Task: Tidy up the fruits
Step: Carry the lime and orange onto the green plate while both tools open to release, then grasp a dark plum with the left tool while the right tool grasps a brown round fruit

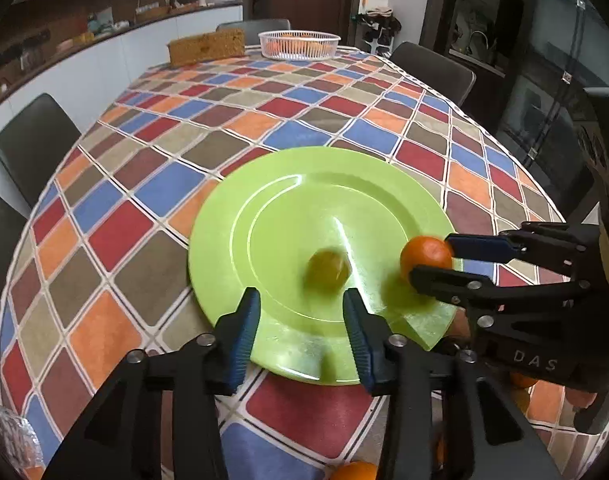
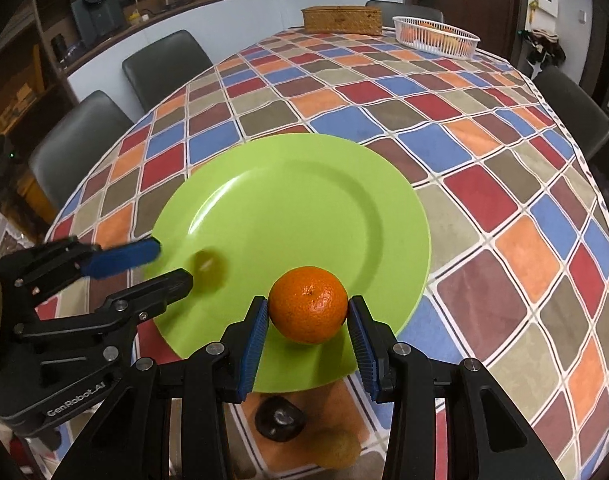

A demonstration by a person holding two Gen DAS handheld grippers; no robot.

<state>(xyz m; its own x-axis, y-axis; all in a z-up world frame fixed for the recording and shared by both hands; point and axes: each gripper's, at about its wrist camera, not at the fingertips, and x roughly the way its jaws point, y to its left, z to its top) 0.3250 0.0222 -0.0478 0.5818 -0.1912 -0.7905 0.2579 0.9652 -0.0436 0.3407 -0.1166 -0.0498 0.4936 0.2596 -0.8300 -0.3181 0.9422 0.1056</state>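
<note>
holding an orange [image 2: 308, 305] between its two blue pads, the right hand-held gripper [image 2: 309, 334] is closed on the fruit, one pad touching each side. the orange sits just over the near edge of the green plate [image 2: 288, 184], and it looks sharp and round from the right wrist view. from the left wrist view the same orange [image 1: 425, 256] shows at the right side of the green plate [image 1: 280, 200], with the right hand-held gripper [image 1: 434, 258] reaching in from the right.

the left hand-held gripper [image 1: 302, 338] is a bit open and has nothing in its pads. a small green-yellow fruit [image 1: 328, 271] lies on the plate just past its tips, and it looks blurry. the pads do not touch it. in the right wrist view the left hand-held gripper [image 2: 174, 266] comes in from the left, and the small green-yellow fruit [image 2: 209, 266] is right beside its tips.

the plate rests on the desk [image 1: 152, 184], which has a cloth with many colored squares. far back on the desk stands a white basket [image 1: 299, 44] with orange fruit inside, next to a woven box [image 1: 206, 48]. a dark fruit [image 2: 279, 418] lies on the desk near the plate's close edge, under the right hand-held gripper.
</note>
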